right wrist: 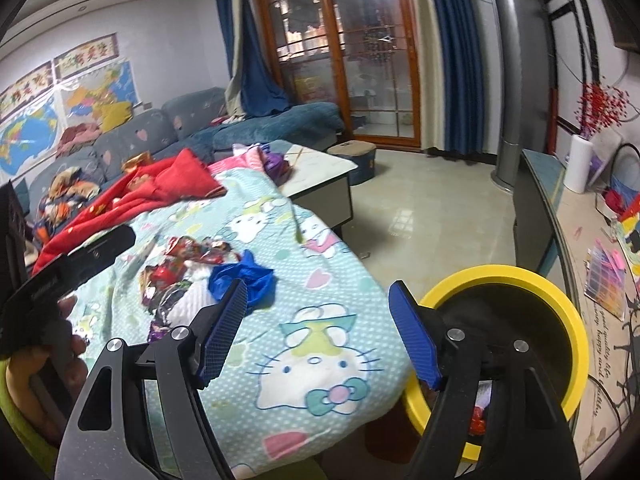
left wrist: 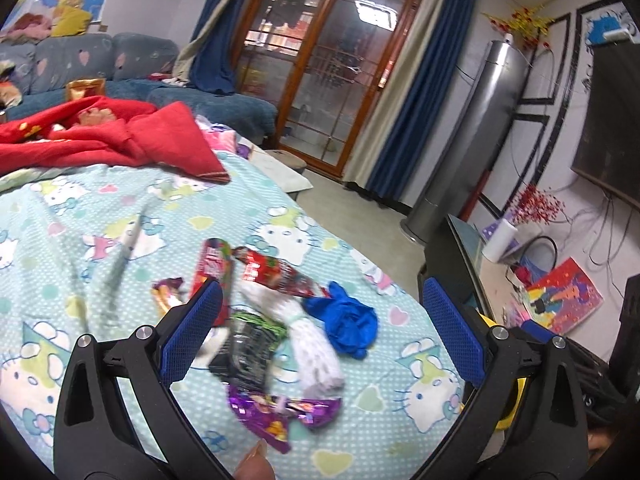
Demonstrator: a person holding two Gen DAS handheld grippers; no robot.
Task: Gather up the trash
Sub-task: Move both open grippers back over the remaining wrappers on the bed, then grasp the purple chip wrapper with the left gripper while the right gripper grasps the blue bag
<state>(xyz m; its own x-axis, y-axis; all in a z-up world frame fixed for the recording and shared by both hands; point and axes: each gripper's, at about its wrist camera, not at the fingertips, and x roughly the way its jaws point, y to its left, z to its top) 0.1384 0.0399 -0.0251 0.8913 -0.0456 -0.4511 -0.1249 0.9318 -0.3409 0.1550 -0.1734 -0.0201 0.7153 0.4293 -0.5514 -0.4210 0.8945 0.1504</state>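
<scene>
A pile of trash lies on the Hello Kitty blanket (left wrist: 100,216): red snack wrappers (left wrist: 276,272), a black-green wrapper (left wrist: 248,348), a purple wrapper (left wrist: 280,412), a crumpled white tissue (left wrist: 312,344) and a blue plastic bag (left wrist: 352,324). My left gripper (left wrist: 324,312) is open and empty, hovering over the pile. My right gripper (right wrist: 316,312) is open and empty, above the blanket's near edge, beside the yellow-rimmed trash bin (right wrist: 576,344). The blue bag (right wrist: 244,278) and wrappers (right wrist: 180,268) lie left of it. The left gripper's body (right wrist: 72,272) shows at the left edge.
A red quilt (left wrist: 120,136) lies at the blanket's far end. A sofa (right wrist: 160,132) stands behind. A low table (right wrist: 320,176) and a stool (right wrist: 356,156) stand past the blanket. A cluttered counter (right wrist: 600,260) runs along the right. A tiled floor (right wrist: 432,216) lies between.
</scene>
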